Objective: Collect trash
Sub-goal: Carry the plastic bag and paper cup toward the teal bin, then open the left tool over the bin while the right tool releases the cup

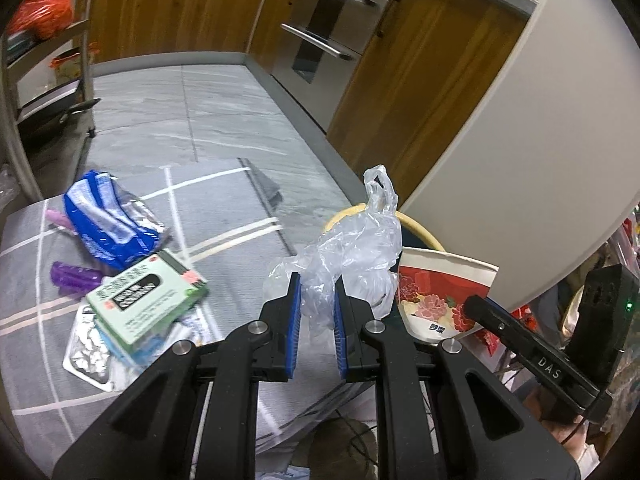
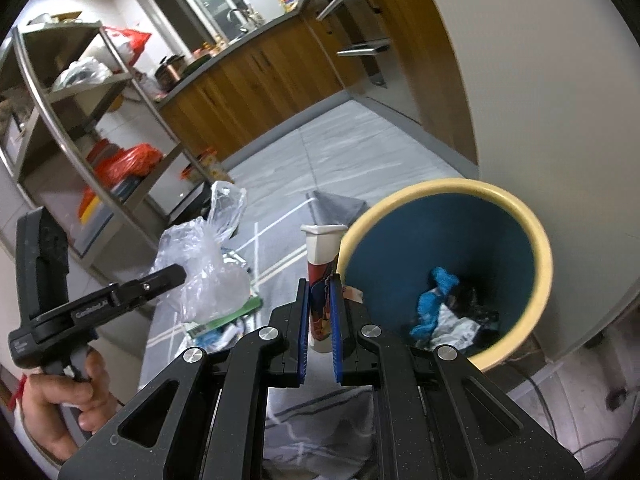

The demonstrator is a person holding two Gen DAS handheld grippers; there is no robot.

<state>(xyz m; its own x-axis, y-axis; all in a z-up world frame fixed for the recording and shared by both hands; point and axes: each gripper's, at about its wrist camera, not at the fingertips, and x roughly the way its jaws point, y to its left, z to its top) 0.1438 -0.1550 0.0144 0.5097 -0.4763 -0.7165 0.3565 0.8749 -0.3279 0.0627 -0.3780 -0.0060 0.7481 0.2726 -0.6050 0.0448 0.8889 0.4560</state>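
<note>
A crumpled plastic bag (image 1: 352, 256) is pinched in the left gripper (image 1: 317, 280), a flattened paper cup (image 2: 320, 280) in the right gripper (image 2: 319, 284); both should be released only once carried over the bin (image 2: 540, 240) at two o'clock.

Grey cloth w/ white grid lines (image 1: 36, 280) covers the counter, lower left of left-wrist frame. On it, left side: blue-white plastic wrapper (image 1: 108, 220) at top, purple tube (image 1: 74, 278) just below, pink piece (image 1: 60, 220) at the wrapper's left edge. Green-white box (image 1: 146, 300) lies tilted atop a silver blister pack (image 1: 88, 354) & other packs. Beyond the cloth, upper centre: grey tile floor (image 1: 224, 112). Shelf rack (image 1: 80, 64) stands on the floor, upper left.
</note>
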